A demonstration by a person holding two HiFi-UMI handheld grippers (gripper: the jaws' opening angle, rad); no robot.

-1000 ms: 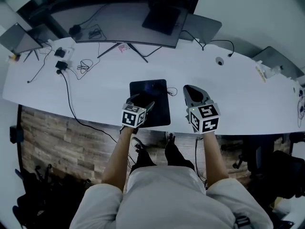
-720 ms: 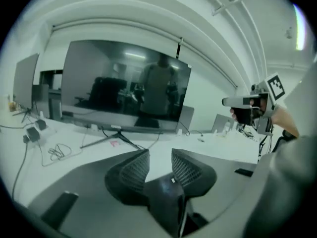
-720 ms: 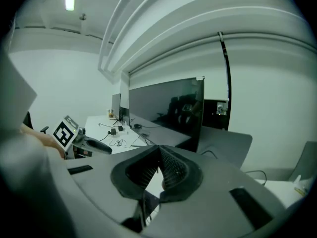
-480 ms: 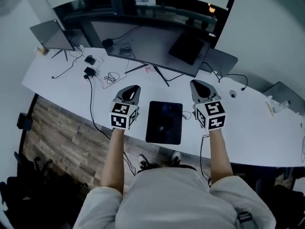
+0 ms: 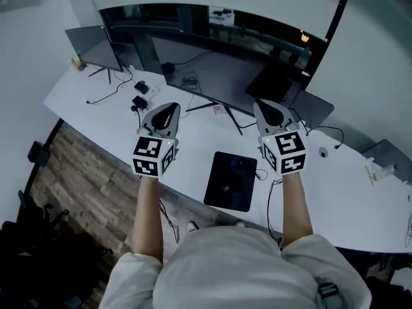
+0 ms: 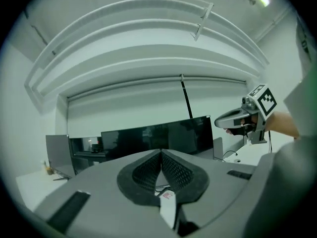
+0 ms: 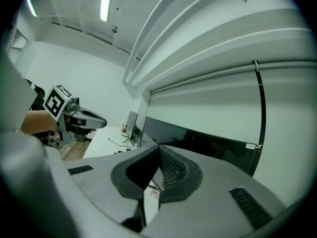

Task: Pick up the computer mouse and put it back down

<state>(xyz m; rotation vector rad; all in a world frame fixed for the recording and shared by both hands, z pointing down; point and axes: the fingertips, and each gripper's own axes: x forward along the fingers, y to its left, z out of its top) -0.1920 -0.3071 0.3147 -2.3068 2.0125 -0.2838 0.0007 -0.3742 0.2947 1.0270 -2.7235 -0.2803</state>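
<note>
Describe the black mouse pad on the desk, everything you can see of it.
The mouse pad is a black rectangular mat with rounded corners, matte with a faint sheen near its middle. It lies flat on the white desk, close to the front edge, turned slightly askew. A thin dark cable curls at its right edge. What, if anything, lies on it is too dark to tell.

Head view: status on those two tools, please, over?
Left tool and right tool shut, empty, held above the desk. Mouse not made out; dark pad lies below, between them. Nothing in the way.
</note>
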